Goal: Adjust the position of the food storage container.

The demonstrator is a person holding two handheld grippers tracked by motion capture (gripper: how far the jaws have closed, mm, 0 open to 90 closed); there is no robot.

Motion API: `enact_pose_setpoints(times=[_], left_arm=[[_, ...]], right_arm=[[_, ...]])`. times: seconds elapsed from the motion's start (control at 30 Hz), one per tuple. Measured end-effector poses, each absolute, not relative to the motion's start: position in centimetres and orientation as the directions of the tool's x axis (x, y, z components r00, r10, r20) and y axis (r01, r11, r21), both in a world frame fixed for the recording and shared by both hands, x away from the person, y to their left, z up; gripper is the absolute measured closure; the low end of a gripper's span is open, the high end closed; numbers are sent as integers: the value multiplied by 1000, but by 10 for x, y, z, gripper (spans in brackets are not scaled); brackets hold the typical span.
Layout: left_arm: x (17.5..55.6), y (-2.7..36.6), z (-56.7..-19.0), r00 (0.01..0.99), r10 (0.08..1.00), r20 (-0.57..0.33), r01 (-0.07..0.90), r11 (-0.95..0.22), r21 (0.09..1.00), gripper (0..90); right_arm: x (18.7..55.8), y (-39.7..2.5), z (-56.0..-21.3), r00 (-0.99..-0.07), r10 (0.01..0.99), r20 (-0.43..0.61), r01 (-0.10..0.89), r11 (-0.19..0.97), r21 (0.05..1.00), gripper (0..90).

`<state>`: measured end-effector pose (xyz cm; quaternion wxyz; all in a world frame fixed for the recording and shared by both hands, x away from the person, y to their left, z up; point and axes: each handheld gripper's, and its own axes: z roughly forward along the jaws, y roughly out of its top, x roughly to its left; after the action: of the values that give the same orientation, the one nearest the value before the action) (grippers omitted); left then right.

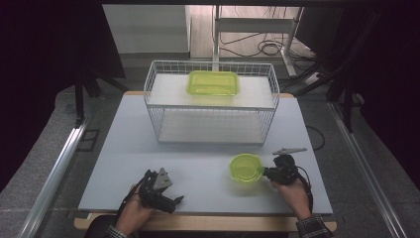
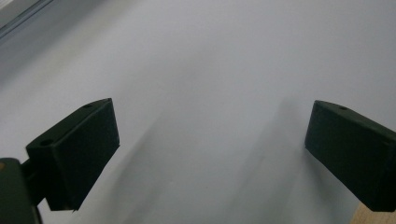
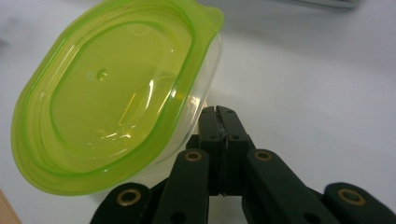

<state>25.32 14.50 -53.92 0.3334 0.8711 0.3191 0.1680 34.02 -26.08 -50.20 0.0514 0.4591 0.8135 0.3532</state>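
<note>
A small round container with a translucent green lid (image 1: 246, 168) (image 3: 112, 93) sits on the table at the front right. My right gripper (image 1: 267, 172) (image 3: 218, 112) is just to its right, jaws pressed together, tips against the clear wall under the lid's rim; nothing shows between them. Over bare table near the front edge, my left gripper (image 1: 161, 191) (image 2: 210, 140) is wide open with nothing between its pads (image 2: 79, 154). A larger rectangular green container (image 1: 213, 83) lies on the top shelf of the white wire rack (image 1: 210, 101).
The wire rack stands at the back middle of the grey table (image 1: 198, 158), with a lower shelf under the top one. A grey three-cornered plate (image 1: 288, 150) shows near the right gripper. The wooden front edge (image 2: 373, 217) lies close to the left gripper.
</note>
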Motion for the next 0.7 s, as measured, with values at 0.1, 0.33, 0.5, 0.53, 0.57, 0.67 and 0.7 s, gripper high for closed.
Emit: enact_pose_setpoints(times=[0.1,0.33,0.5,0.53,0.57,0.67,0.7], left_arm=[[253,145,-539,740,668,82,442,-575,688,30],[253,145,-539,739,668,83,443,-575,688,30],[253,145,-540,740,667,84,443,-577,686,30],[253,145,-540,740,667,84,443,-577,686,31],[253,145,-540,740,667,83,443,-577,686,30],[253,144,-540,740,667,85,443,-578,685,31],[253,144,-540,741,666,85,442,-579,685,31]], right_arm=[[343,-245,-503,-602,758,249,696,346,629,890],[346,-224,-505,-635,731,251,678,370,635,889],[349,-212,-509,-663,705,251,658,390,644,889],[349,-210,-510,-666,702,254,657,390,645,889],[350,-208,-510,-668,699,255,657,393,644,889],[351,-202,-512,-674,691,260,654,396,644,889],[351,-200,-512,-678,688,258,652,400,644,889]])
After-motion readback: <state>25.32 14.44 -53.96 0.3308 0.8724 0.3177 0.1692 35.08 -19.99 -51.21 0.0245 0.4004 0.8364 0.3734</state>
